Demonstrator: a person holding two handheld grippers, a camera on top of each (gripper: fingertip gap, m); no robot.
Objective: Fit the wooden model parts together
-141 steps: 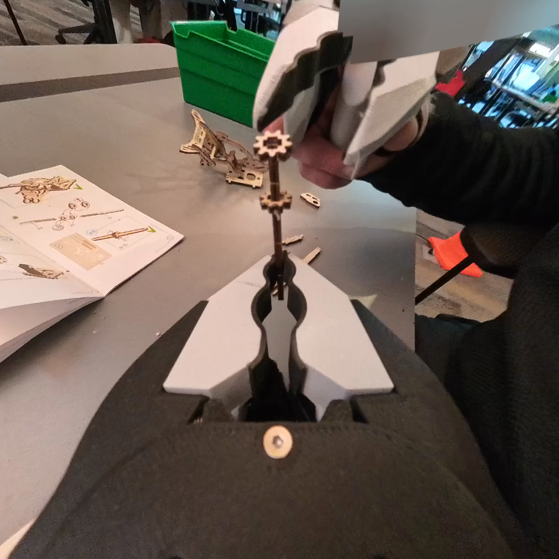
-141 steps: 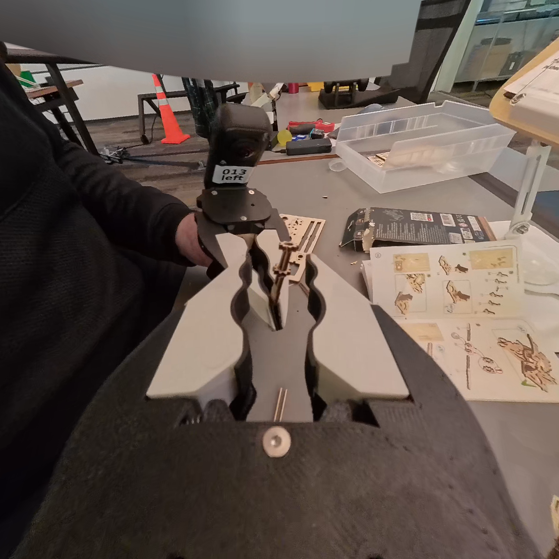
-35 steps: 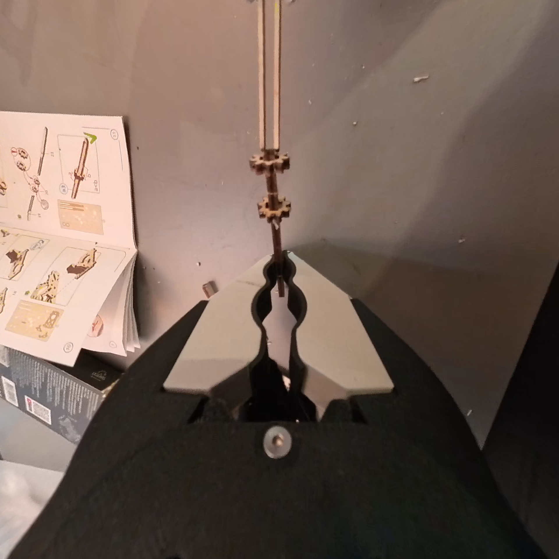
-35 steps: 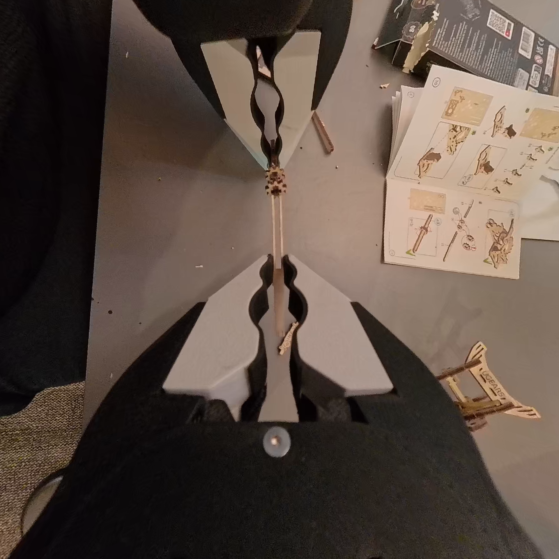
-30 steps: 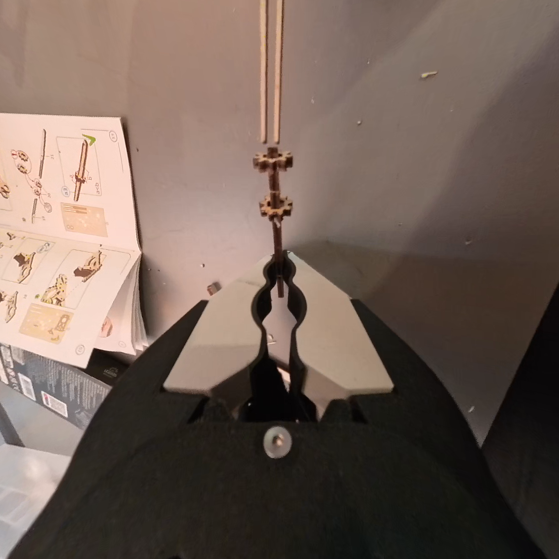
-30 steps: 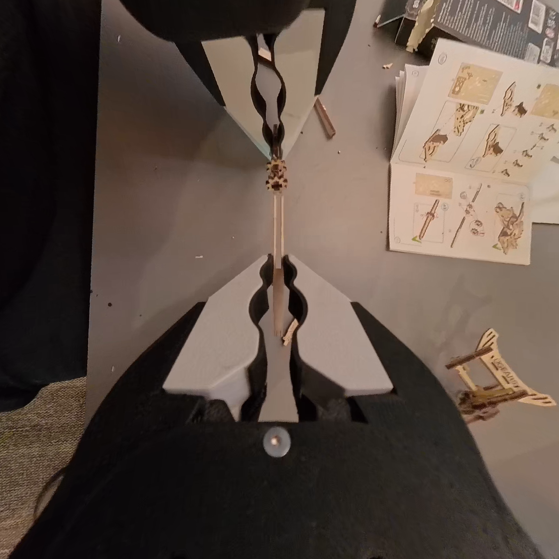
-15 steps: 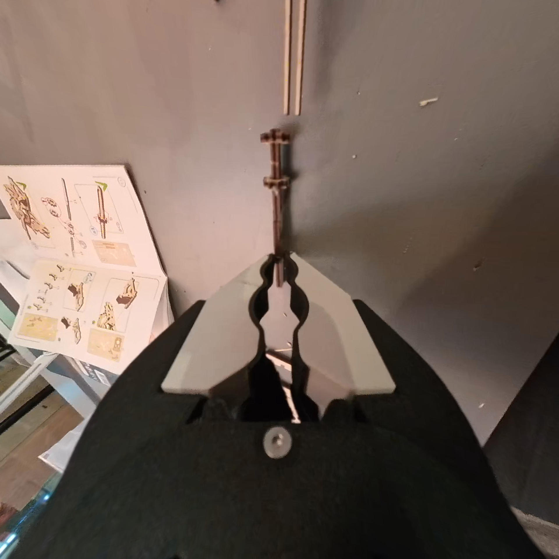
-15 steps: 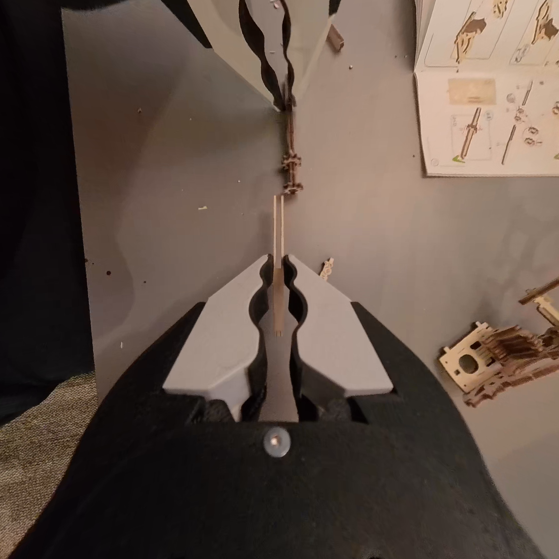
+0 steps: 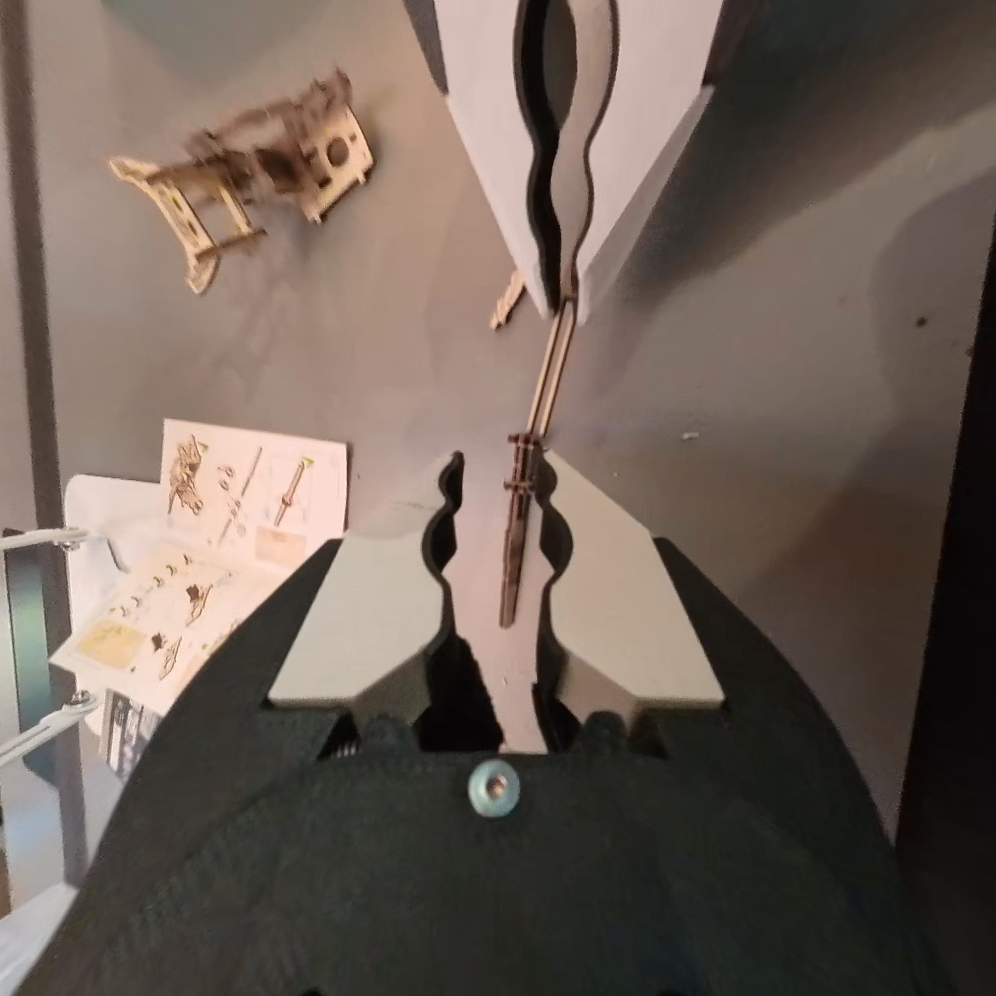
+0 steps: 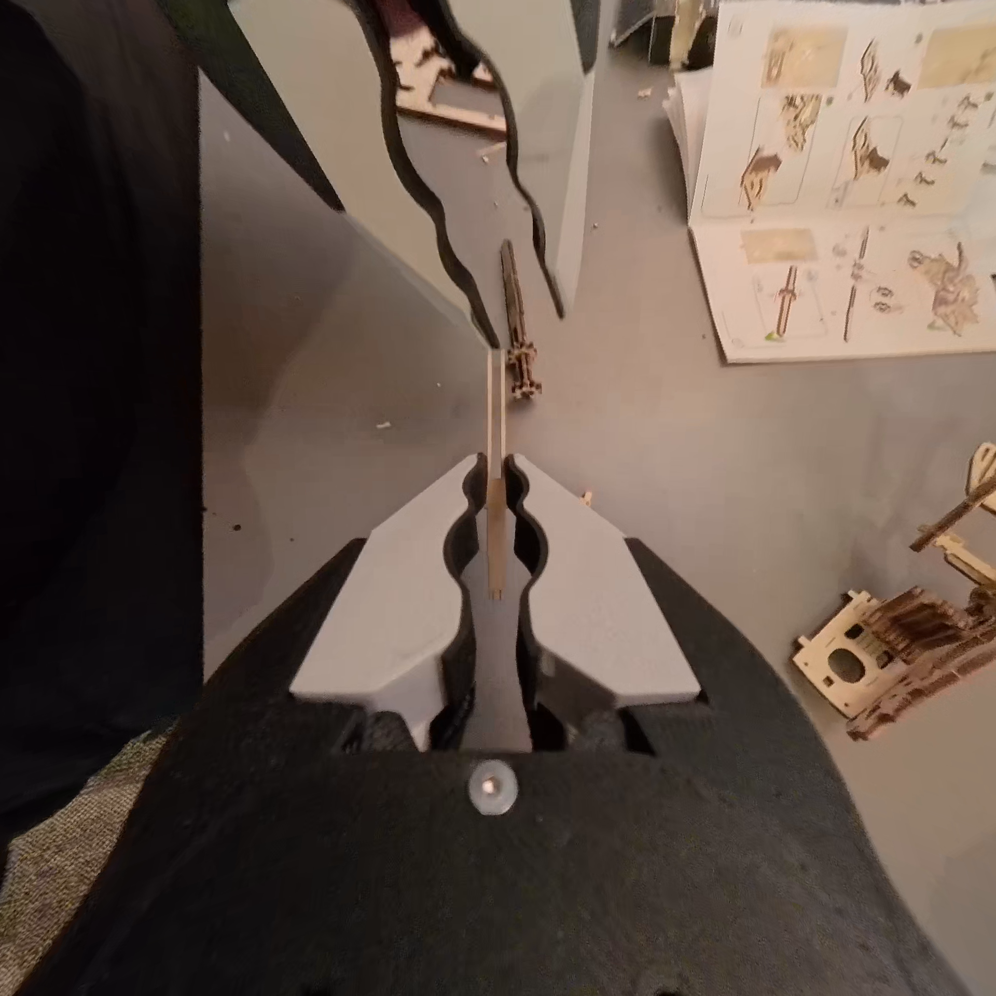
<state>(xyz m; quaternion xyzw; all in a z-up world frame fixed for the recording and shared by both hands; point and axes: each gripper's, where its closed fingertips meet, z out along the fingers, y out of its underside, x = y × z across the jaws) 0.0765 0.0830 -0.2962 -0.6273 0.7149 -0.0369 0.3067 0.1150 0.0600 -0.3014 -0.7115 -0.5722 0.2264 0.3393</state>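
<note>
A dark wooden rod with two small gears (image 9: 516, 533) lies on the grey table (image 9: 700, 377) between my left gripper's (image 9: 501, 463) parted jaws, close to the right finger and not gripped. My right gripper (image 10: 496, 461) is shut on a pale double wooden strip (image 10: 496, 409). The strip's far tip sits beside the rod's geared end (image 10: 523, 372). In the left wrist view the right gripper (image 9: 566, 312) comes in from the top with the strip (image 9: 550, 372) pointing at the gears. In the right wrist view the open left gripper (image 10: 523, 323) faces mine.
An open instruction booklet (image 10: 841, 215) lies right of the work spot; it also shows in the left wrist view (image 9: 253, 485). A partly built wooden model (image 10: 889, 663) stands at the right, also seen blurred (image 9: 269, 167). A small loose wooden piece (image 9: 506, 307) lies by the right gripper.
My left gripper has opened and let go of the geared rod, which now lies on the table. The two grippers have come closer, and the strip's tip is now beside the gears.
</note>
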